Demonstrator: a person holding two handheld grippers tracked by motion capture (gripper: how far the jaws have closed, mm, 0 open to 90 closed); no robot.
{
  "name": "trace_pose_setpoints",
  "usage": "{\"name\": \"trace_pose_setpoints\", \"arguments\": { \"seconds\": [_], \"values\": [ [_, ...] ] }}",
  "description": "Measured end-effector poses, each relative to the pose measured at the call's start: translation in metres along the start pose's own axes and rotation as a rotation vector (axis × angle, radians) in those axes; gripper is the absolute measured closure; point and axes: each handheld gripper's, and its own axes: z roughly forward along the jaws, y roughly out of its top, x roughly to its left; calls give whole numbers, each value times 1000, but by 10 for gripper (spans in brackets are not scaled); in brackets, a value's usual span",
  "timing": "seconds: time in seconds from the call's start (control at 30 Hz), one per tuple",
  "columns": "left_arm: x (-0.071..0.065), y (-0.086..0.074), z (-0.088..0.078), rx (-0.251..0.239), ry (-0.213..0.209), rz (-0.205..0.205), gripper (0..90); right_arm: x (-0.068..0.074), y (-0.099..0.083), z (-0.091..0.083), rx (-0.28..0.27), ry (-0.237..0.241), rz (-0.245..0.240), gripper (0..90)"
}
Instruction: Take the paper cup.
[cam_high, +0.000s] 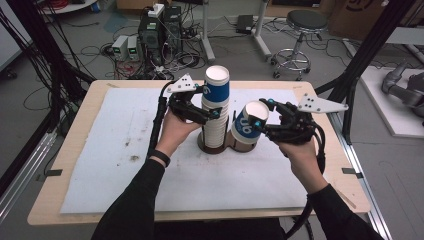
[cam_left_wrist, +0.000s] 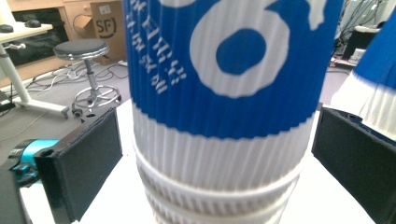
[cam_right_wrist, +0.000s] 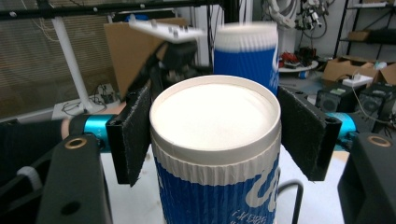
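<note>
A tall stack of blue-and-white paper cups (cam_high: 216, 107) stands upright in a brown two-slot holder (cam_high: 242, 146) at the middle of the table. My left gripper (cam_high: 210, 114) is open, a jaw on each side of the stack (cam_left_wrist: 224, 116) with a thin gap at each. My right gripper (cam_high: 261, 116) is shut on a single paper cup (cam_high: 247, 125), which tilts toward the right over the holder's right slot. In the right gripper view both pads (cam_right_wrist: 135, 135) press the cup (cam_right_wrist: 212, 112) just below its rim. Behind it are the stack (cam_right_wrist: 245, 51) and the left gripper (cam_right_wrist: 173, 56).
A white mat (cam_high: 100, 150) covers most of the wooden table (cam_high: 75, 150). Beyond the far edge the floor holds computer boxes and cables (cam_high: 155, 35) and a round stool (cam_high: 300, 30). Black frame poles (cam_high: 365, 55) rise at both sides.
</note>
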Motion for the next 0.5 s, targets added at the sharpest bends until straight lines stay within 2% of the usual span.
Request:
{"name": "trace_pose_setpoints", "arguments": {
  "seconds": [0.13, 0.27, 0.37, 0.5],
  "values": [
    [-1, -3, -7, -7, -5, -11, 17, 2, -19, -2, 12, 3, 9, 311],
    [-6, -8, -16, 11, 5, 2, 17, 4, -32, -1, 33, 7, 9, 311],
    [-11, -12, -25, 4, 16, 10, 17, 6, -39, 0, 43, 11, 3, 311],
    [-20, -20, -39, -25, 15, -1, 17, 8, -46, 1, 54, 11, -8, 311]
  ]
}}
